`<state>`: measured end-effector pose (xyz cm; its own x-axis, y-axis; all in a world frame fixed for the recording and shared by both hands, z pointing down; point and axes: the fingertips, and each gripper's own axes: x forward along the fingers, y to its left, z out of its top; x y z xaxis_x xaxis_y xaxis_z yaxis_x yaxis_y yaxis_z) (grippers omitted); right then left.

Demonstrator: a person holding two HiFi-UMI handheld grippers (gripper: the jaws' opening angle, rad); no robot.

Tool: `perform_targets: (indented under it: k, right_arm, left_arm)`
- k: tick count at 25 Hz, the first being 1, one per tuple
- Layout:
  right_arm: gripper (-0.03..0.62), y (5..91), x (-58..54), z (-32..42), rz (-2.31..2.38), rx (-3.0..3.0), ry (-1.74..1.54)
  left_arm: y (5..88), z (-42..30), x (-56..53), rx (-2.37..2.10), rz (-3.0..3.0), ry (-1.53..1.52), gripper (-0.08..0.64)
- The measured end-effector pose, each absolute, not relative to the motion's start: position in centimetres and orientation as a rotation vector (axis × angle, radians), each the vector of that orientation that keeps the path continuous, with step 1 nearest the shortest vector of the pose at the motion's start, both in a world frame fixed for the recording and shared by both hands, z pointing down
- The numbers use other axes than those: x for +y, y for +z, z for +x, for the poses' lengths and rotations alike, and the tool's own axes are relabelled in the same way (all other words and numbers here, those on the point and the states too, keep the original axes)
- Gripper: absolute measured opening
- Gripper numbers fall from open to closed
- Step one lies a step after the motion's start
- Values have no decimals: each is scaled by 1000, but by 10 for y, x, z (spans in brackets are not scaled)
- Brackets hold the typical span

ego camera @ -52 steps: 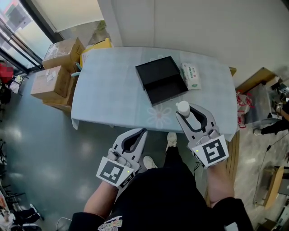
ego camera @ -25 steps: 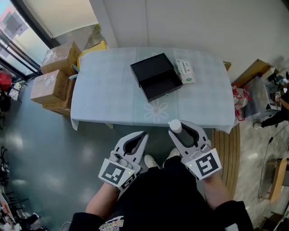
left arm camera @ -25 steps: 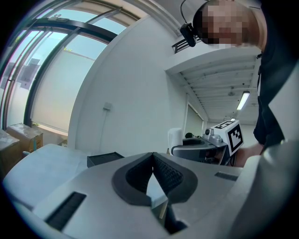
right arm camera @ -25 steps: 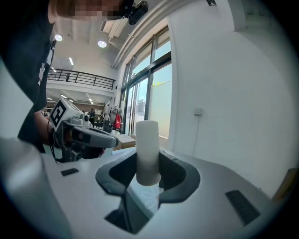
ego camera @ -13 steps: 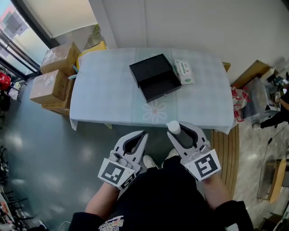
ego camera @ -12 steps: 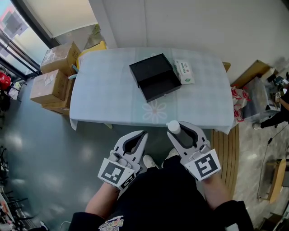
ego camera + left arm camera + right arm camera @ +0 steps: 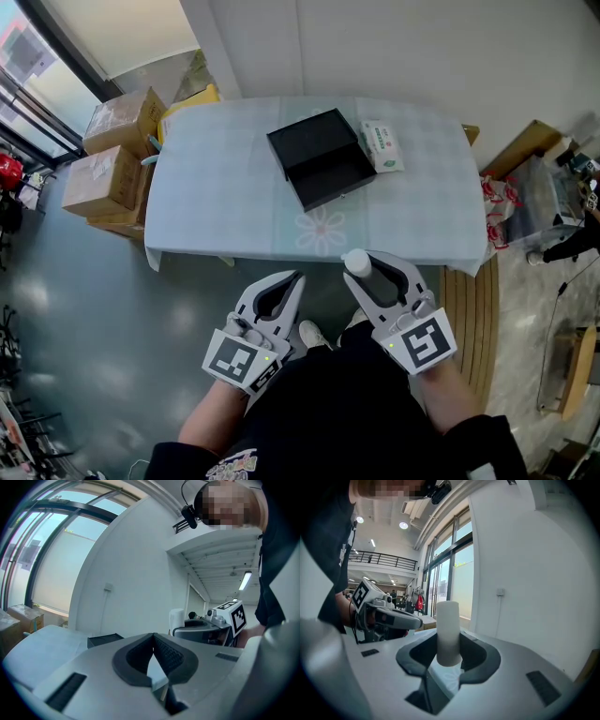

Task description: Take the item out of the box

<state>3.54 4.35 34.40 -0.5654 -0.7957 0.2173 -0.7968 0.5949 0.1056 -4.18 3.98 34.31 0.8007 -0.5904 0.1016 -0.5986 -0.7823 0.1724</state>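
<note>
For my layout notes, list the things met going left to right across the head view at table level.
Stacked brown cardboard boxes → open black rectangular box → white-and-green soft pack

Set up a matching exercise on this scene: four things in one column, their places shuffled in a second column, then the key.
1 black box
2 white bottle
3 wipes pack
4 cardboard boxes

A on the floor, left of the table
B between the right gripper's jaws
C open, near the table's middle
D on the table, right of the black box

Pairs: 1-C; 2-B; 3-D; 4-A
</note>
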Motion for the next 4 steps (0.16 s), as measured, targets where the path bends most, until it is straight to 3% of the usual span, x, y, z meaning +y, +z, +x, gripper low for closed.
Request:
perform_targets:
  k: [4]
  right_arm:
    - [146,342,42,34,1321,-2584,19]
  left_arm:
    - [342,-42,39,-930,2791,65,9]
